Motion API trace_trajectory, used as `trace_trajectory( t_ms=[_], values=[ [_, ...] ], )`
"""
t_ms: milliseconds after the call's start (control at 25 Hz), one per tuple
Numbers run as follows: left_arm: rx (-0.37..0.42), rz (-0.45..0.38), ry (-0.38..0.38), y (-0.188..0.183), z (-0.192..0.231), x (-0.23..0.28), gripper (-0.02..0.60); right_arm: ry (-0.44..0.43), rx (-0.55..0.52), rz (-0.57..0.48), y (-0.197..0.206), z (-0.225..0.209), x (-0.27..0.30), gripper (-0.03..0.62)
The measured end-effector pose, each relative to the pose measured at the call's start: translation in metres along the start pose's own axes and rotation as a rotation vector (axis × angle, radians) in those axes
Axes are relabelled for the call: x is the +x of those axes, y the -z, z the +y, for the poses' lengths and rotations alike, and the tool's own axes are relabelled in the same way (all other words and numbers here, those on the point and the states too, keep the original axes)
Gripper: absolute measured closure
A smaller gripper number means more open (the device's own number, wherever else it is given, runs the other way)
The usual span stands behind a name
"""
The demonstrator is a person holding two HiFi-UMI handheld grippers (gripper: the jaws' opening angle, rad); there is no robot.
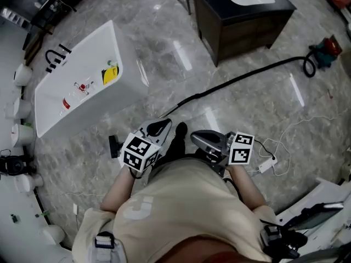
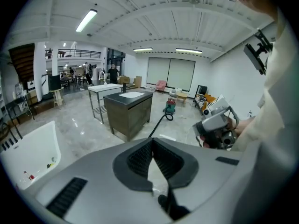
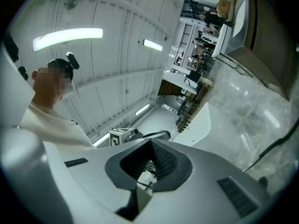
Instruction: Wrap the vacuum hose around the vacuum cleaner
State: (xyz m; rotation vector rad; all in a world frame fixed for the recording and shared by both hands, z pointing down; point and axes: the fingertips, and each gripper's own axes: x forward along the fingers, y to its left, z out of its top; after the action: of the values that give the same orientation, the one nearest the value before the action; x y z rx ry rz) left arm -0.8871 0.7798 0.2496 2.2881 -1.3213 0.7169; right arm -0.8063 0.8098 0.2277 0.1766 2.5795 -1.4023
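The red and teal vacuum cleaner [image 1: 328, 50] stands on the floor at the far right. Its black hose [image 1: 241, 79] loops beside it, then runs in a long line across the tiles towards me. My left gripper [image 1: 160, 127] and right gripper [image 1: 204, 139] are held close to my body, well away from both. Each is shut with nothing between its jaws. In the left gripper view the left gripper [image 2: 153, 142] points at the distant vacuum cleaner [image 2: 169, 107] and hose [image 2: 159, 122]. The right gripper [image 3: 151, 143] points up and leftward; a stretch of hose [image 3: 275, 146] shows at its right.
A dark cabinet [image 1: 258, 26] with a white sink top stands beyond the hose. A white bathtub [image 1: 82, 81] lies to the left. Thin white cables [image 1: 285, 141] and a small adapter lie on the floor to my right. White pots line the left edge.
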Motion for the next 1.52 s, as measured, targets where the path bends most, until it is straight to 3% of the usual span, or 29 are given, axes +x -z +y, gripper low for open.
trace_trajectory(
  t_ms=[120, 200, 480, 640, 760, 1040, 1320, 1520],
  values=[
    [0.054, 0.016, 0.02, 0.001, 0.003, 0.006, 0.577, -0.126, 0.104, -0.136, -0.02, 0.012, -0.002, 0.588],
    [0.095, 0.023, 0.019, 0.003, 0.013, 0.011, 0.577, -0.148, 0.14, -0.178, -0.027, 0.006, 0.002, 0.588],
    [0.091, 0.029, 0.033, 0.012, 0.07, 0.029, 0.577, -0.089, 0.227, -0.194, -0.045, -0.031, 0.034, 0.588],
    [0.021, 0.037, 0.071, 0.017, 0.121, 0.042, 0.577, -0.104, 0.25, -0.293, -0.087, -0.043, 0.061, 0.588],
    [0.019, 0.056, 0.11, 0.024, 0.156, 0.06, 0.577, -0.042, 0.251, -0.356, -0.112, -0.065, 0.08, 0.588],
    [0.09, 0.125, 0.174, 0.049, 0.218, 0.116, 0.577, 0.119, 0.272, -0.336, -0.111, -0.113, 0.108, 0.588],
    [0.138, 0.142, 0.252, 0.019, 0.204, 0.159, 0.577, 0.169, 0.243, -0.388, -0.136, -0.13, 0.087, 0.588],
    [0.167, 0.195, 0.231, 0.005, 0.199, 0.206, 0.577, 0.164, 0.242, -0.26, -0.148, -0.168, 0.08, 0.588]
  ],
)
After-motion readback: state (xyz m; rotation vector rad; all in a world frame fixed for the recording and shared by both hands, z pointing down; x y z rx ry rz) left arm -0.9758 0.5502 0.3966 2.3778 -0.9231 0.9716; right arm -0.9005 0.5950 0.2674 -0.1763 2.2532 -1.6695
